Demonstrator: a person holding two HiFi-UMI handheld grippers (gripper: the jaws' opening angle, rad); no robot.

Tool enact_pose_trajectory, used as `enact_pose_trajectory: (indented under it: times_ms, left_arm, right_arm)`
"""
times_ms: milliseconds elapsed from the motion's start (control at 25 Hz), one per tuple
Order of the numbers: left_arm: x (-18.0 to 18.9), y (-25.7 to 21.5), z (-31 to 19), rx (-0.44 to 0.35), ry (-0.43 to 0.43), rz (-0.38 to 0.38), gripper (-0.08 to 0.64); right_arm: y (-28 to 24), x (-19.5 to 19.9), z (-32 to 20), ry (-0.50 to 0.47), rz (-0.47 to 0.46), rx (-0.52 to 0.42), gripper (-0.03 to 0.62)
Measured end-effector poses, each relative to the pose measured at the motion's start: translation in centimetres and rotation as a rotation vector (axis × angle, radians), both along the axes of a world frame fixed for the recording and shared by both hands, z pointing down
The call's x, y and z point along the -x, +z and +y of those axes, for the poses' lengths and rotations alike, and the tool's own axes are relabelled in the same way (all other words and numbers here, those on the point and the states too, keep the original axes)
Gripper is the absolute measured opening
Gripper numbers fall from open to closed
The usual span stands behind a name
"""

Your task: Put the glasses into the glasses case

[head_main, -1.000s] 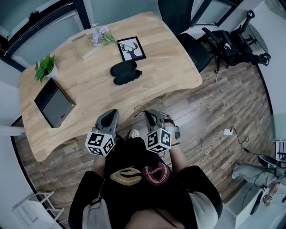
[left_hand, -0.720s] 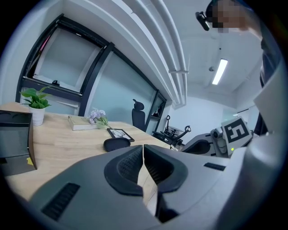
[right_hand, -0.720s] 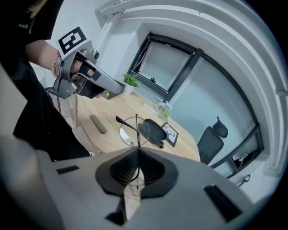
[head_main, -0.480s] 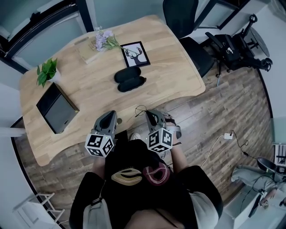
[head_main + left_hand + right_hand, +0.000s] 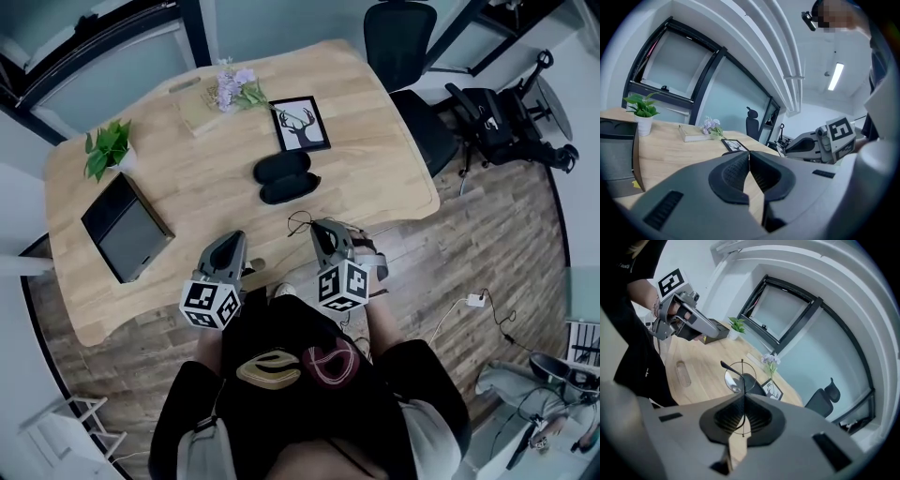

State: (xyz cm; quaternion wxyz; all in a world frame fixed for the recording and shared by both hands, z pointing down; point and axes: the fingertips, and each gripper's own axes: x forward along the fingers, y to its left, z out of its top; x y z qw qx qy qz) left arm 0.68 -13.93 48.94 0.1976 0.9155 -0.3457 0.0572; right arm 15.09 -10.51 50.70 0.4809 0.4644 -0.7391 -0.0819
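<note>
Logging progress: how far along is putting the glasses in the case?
Done: the glasses are picked up, pinched in the shut right gripper. In hand: they hang at the near edge of the desk. Left: get them into the black glasses case, farther in. The left gripper is shut, empty.

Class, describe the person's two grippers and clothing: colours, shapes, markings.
The left gripper and right gripper are grey shells tapering to two jaws with dark ribbed pads. Each carries a white cube of black square markers. The person wears a black top.
</note>
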Motion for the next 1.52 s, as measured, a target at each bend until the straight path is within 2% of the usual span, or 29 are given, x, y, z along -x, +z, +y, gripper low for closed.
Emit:
enact_pose_trajectory:
  times_ms: [720, 960, 1520]
  left_arm:
    - [3.1, 0.7, -2.0, 0.016, -0.109, -0.004, 0.018]
    - [3.5, 0.9, -1.9, -0.009, -0.085, -0.02, 0.018]
    - [5.6, 1.1, -2.1, 0.001, -0.162, -0.042, 0.018]
  right_arm:
    - [-0.7, 0.5, -7.3, -0.145, 0.123, -0.03, 0.014]
    - [-0.7, 0.8, -9.1, -0.168, 0.114, -0.039, 0.014]
    - [0.4, 0.9, -12.4, -0.276, 0.202, -0.027, 0.014]
